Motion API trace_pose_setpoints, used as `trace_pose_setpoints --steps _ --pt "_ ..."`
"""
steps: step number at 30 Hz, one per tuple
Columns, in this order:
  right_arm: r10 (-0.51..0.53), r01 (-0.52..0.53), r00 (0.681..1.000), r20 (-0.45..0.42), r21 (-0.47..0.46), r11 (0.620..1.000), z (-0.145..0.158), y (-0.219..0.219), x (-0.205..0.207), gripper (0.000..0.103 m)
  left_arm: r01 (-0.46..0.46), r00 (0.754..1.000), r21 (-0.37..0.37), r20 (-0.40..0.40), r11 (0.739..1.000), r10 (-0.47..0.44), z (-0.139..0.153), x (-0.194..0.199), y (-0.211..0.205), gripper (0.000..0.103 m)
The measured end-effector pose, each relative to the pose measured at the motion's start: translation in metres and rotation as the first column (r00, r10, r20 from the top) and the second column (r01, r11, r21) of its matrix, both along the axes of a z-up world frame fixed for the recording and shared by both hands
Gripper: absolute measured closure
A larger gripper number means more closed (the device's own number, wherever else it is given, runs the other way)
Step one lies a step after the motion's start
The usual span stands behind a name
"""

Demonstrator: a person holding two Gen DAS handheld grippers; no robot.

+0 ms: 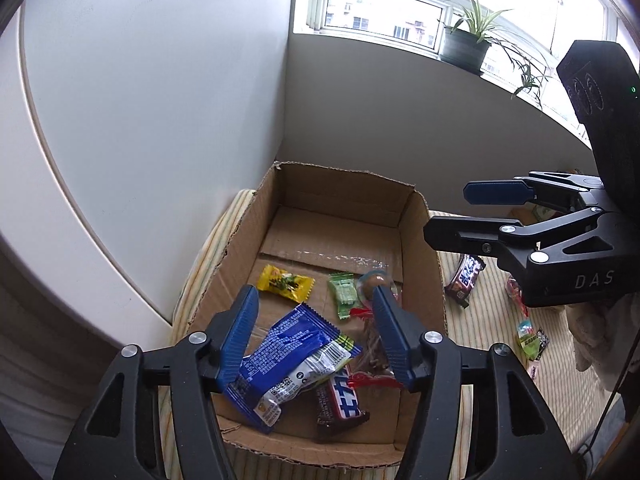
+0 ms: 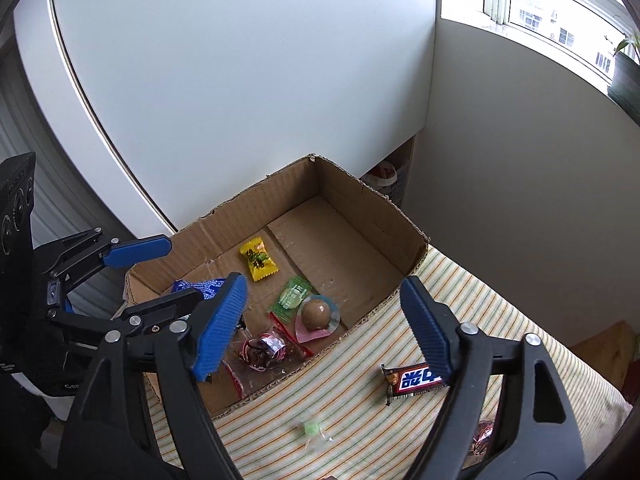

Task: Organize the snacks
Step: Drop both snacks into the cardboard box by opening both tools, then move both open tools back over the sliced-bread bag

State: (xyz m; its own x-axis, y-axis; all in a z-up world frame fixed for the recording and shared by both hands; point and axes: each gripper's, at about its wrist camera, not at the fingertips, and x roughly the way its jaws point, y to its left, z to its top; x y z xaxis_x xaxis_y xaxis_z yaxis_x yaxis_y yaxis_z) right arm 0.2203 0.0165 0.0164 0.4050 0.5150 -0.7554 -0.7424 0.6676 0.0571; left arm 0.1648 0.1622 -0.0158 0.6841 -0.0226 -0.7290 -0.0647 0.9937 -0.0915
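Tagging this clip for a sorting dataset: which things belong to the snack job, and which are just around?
Job: cardboard box; yellow candy; blue packet; chocolate bar on the striped cloth; small green sweet.

Around: potted plant; window.

Left wrist camera looking steeply down, close above the cardboard box (image 1: 416,240), right wrist camera angling down from the box's right, both sharing its interior

Window (image 1: 384,8): bright, buildings outside
Potted plant (image 1: 468,46): on the sill, long green leaves
Wall (image 2: 248,72): white, plain
Striped cloth (image 2: 360,412): covers the surface
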Motion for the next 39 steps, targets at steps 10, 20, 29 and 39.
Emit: trace_pose_setpoints --steps 10,20,29,39 --pt "-0.064 0.063 0.998 0.005 0.043 0.997 0.023 -0.059 -0.01 0.015 0.039 0.999 -0.01 0.024 0.999 -0.039 0.009 -0.013 -0.018 0.041" --pt "-0.208 0.206 0.978 0.025 0.06 0.977 0.032 -0.168 -0.016 0.007 0.12 0.992 -0.028 0.037 0.992 -0.118 0.015 -0.024 -0.063 0.041" --pt "-0.274 0.274 0.962 -0.02 0.024 0.961 0.009 -0.239 0.001 0.007 0.211 0.977 -0.036 0.031 0.977 -0.21 0.012 -0.028 -0.12 0.041" --pt "-0.246 0.247 0.961 -0.125 -0.008 0.969 -0.032 -0.271 0.028 0.007 0.316 0.948 -0.066 -0.02 0.946 -0.318 -0.003 -0.019 -0.191 0.041"
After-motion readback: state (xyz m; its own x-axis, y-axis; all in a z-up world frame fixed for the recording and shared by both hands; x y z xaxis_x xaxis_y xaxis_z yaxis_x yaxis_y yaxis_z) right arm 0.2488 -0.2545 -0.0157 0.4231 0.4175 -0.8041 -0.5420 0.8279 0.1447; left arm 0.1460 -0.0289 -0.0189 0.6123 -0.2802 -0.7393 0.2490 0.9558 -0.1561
